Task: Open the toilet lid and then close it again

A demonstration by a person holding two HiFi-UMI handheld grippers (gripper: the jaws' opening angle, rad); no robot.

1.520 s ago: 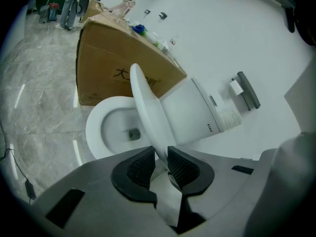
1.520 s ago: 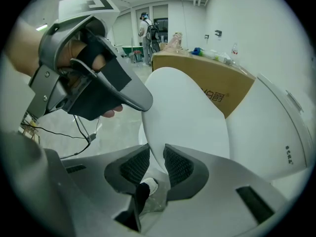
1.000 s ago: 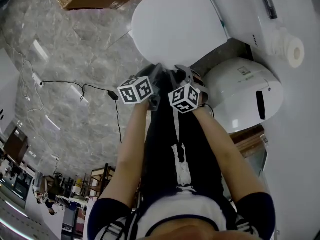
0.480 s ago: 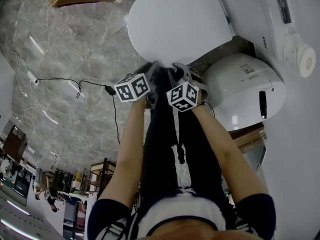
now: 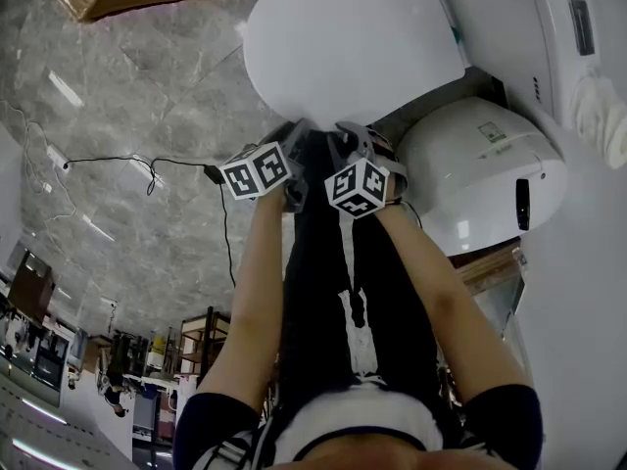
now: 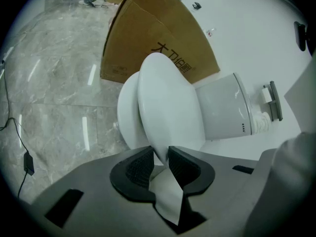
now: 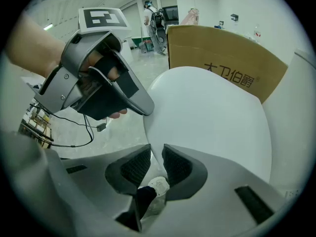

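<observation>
Toilet lid [image 5: 353, 42] x1, part-raised; cardboard box [image 6: 158, 43] x1; cable [image 5: 213, 173] x1.

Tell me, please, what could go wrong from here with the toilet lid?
The left gripper has just been opening its jaws round the front edge of the toilet lid; its grip may slip. The lid hangs part-raised over the seat; if the right gripper lets go too, it could slam down.
</observation>
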